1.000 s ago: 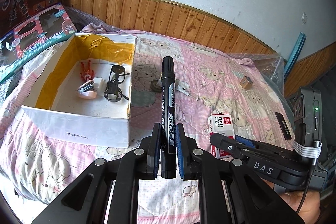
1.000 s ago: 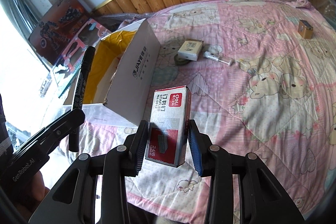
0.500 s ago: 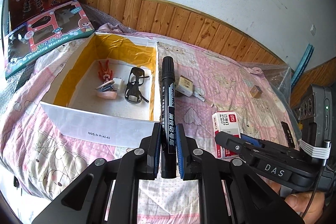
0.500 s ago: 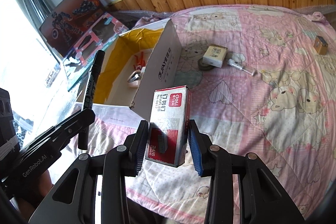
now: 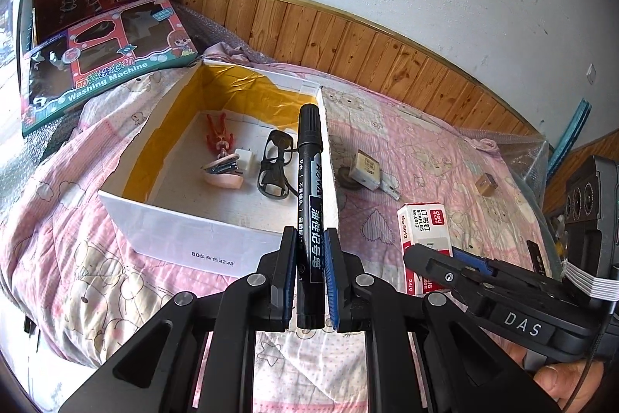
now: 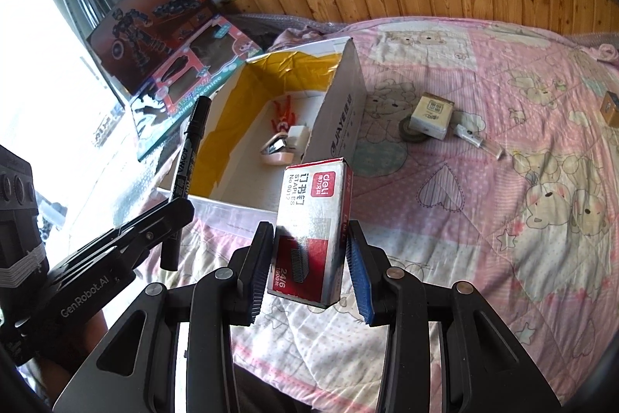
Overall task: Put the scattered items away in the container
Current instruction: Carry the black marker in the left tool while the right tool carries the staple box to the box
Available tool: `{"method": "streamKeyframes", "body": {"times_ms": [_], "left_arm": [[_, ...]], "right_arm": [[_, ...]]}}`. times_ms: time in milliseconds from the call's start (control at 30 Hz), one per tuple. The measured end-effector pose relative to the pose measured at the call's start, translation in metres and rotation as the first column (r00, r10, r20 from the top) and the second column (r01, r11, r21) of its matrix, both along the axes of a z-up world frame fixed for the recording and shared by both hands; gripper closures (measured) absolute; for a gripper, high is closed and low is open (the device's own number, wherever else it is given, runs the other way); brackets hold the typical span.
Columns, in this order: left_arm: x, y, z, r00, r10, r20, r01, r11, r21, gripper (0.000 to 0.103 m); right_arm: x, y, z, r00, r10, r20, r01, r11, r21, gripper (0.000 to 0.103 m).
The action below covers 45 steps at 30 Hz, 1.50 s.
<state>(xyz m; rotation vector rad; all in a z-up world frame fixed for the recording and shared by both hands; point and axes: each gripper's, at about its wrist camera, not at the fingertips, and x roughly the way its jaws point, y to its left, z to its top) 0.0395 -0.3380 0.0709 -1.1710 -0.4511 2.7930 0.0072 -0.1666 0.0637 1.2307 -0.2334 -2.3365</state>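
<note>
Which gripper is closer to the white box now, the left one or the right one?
Probably the left. The left gripper holds the black marker over the white box front wall; the right gripper holds the staples box nearby, outside it.

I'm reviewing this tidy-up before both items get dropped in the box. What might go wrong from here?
1. The left tool grips the marker near its lower end, so the long free end may pivot and catch the box wall.
2. The glasses lie inside just beyond the marker; a drop there could hit them.
3. The right tool holds the staple box close beside the left tool; they may bump.
</note>
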Motion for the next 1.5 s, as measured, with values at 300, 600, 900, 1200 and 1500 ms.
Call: {"method": "streamKeyframes", "body": {"times_ms": [300,600,900,1200,1500], "left_arm": [[-0.009,-0.021,-0.001,0.999,0.032,0.005,-0.032,1.000,0.000,0.089],[-0.021,-0.043,0.000,0.998,0.063,0.005,-0.063,0.998,-0.002,0.089],[-0.037,-0.062,0.003,0.996,0.087,0.002,-0.087,0.996,-0.008,0.089],[-0.056,-0.077,0.000,0.994,0.106,0.027,-0.106,0.994,0.007,0.089],[-0.077,-0.076,-0.009,0.992,0.105,0.073,-0.108,0.993,0.036,0.089]], "right_arm": [[-0.010,-0.022,0.005,0.999,0.034,-0.010,-0.033,0.999,0.004,0.064],[-0.024,-0.045,0.013,0.997,0.068,-0.024,-0.068,0.998,0.009,0.064],[-0.042,-0.067,0.024,0.994,0.104,-0.036,-0.103,0.995,0.016,0.064],[-0.069,-0.084,0.034,0.990,0.135,-0.049,-0.133,0.990,0.036,0.064],[-0.106,-0.100,0.038,0.986,0.161,-0.037,-0.159,0.985,0.059,0.064]]}}
